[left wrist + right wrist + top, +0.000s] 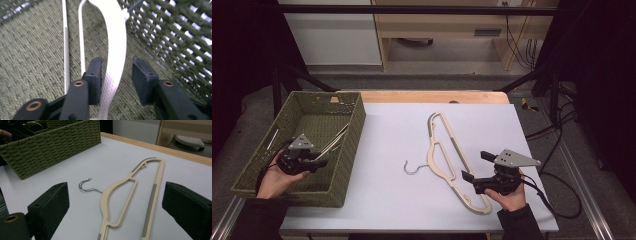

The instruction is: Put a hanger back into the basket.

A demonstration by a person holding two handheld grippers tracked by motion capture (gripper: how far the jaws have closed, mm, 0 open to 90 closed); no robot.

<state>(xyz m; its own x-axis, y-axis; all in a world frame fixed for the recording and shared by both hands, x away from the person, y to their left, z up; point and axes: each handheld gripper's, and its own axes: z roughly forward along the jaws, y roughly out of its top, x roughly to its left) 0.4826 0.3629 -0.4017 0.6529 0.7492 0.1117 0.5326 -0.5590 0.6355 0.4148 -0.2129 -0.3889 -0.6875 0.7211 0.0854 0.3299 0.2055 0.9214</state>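
Note:
A beige hanger [430, 152] with a metal hook [411, 169] lies flat on the white table top [387, 190]. My right gripper [474, 166] hovers over the hanger's near end, open wide. In the right gripper view the beige hanger [110, 192] lies ahead, between the spread jaws of my right gripper [115, 202]. My left gripper [319, 162] is down inside the green woven basket [357, 125]. Its jaws stand open around a white hanger [115, 45]. That hanger runs close by the left pad [95, 75] of my left gripper [117, 75], with a gap to the right pad.
The basket wall [175, 37] rises just right of the left jaws, and thin white hanger rods [65, 45] lie on its floor. The basket [50, 147] stands beyond the beige hanger. A wooden table edge [432, 96] runs along the back, and cables [557, 200] trail at right.

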